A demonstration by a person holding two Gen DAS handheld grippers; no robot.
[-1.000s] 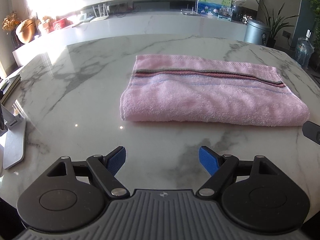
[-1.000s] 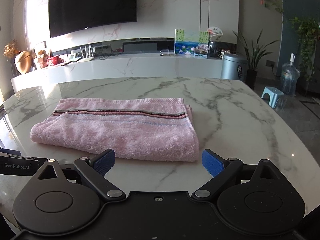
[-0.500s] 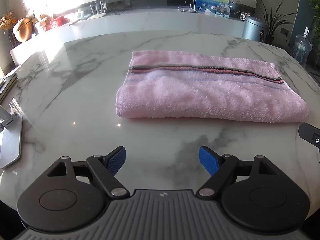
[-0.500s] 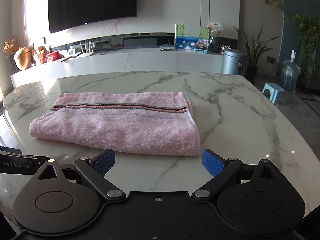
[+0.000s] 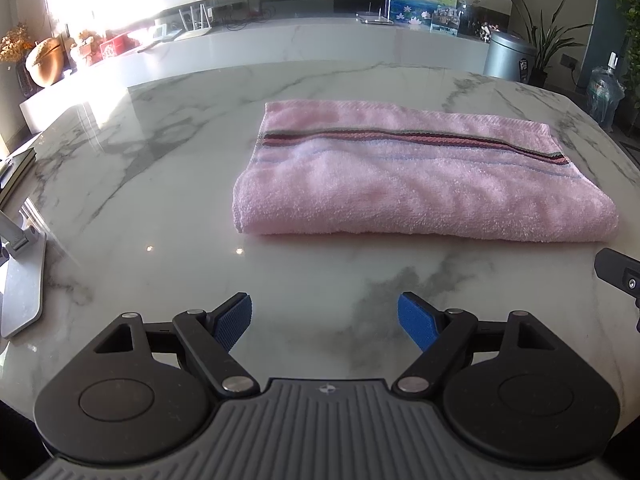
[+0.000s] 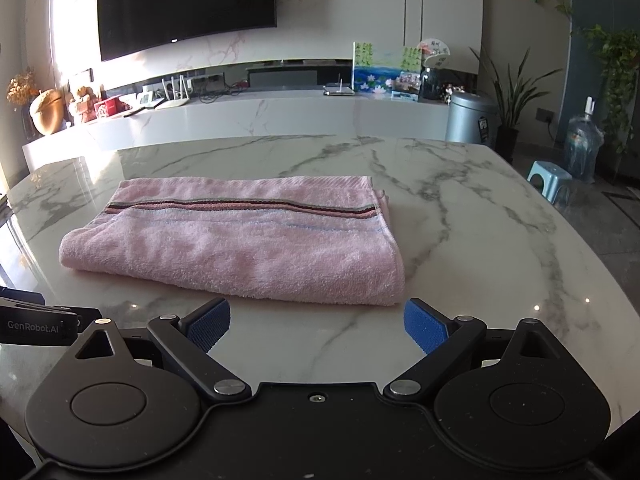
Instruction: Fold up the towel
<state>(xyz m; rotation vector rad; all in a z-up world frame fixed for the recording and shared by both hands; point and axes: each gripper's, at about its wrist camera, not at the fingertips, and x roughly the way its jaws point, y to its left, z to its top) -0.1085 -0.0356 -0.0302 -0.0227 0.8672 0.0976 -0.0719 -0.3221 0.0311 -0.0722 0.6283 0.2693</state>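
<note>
On the marble table (image 6: 460,184) lay the pink towel (image 6: 240,244), folded, soft and limp, best pinched at its corners, beyond the empty, wide-open left gripper (image 5: 325,322) and right gripper (image 6: 316,326).

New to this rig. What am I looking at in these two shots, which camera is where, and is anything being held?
No robot arm here: a person holds a two-finger gripper in each hand, and each gripper carries a fisheye camera looking forward along its fingers. The black linkages and blue pads at the bottom of each picture are that gripper's own jaws.

One picture is from the left gripper, the other from the right gripper. Each also catches a bit of the other gripper at its edge.

In front of both lies a pink towel, already folded into a long rectangle, striped band on top, flat on a marble table. A grey stand sits at the table's left edge.

Nothing is held. Both sets of jaws stand open over bare table, short of the towel.
</note>
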